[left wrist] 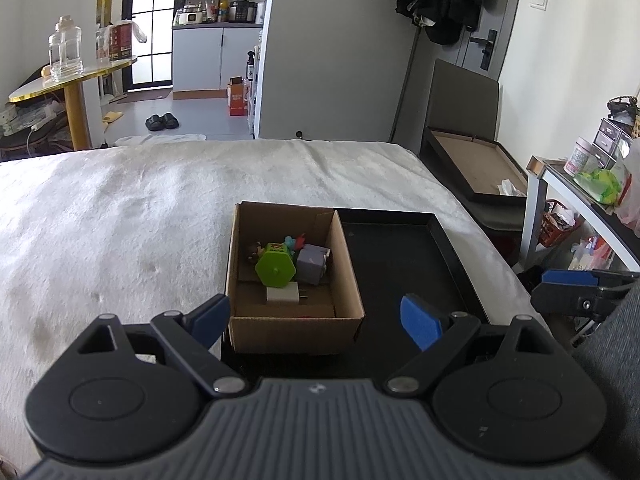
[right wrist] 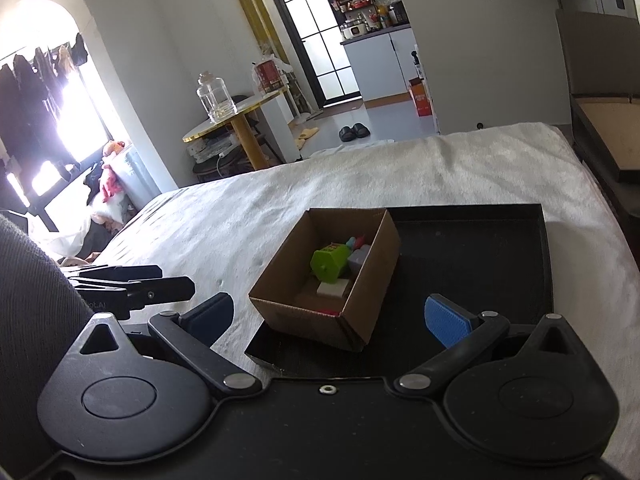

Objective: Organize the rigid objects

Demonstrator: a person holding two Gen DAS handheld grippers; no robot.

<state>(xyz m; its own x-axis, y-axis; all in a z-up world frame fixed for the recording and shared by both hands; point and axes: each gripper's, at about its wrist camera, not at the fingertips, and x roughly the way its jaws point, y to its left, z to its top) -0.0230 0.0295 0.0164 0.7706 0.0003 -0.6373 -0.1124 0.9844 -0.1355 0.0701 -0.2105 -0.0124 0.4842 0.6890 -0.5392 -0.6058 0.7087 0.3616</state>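
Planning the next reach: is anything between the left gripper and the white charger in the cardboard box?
Only the cardboard box's near wall stands between the open left gripper and the white charger; the box is open on top. The green toy sits just behind the charger.

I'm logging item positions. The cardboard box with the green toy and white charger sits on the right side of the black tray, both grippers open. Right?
Not quite: the cardboard box sits on the left side of the black tray, as the left wrist view shows. The green toy, white charger and open grippers are correct.
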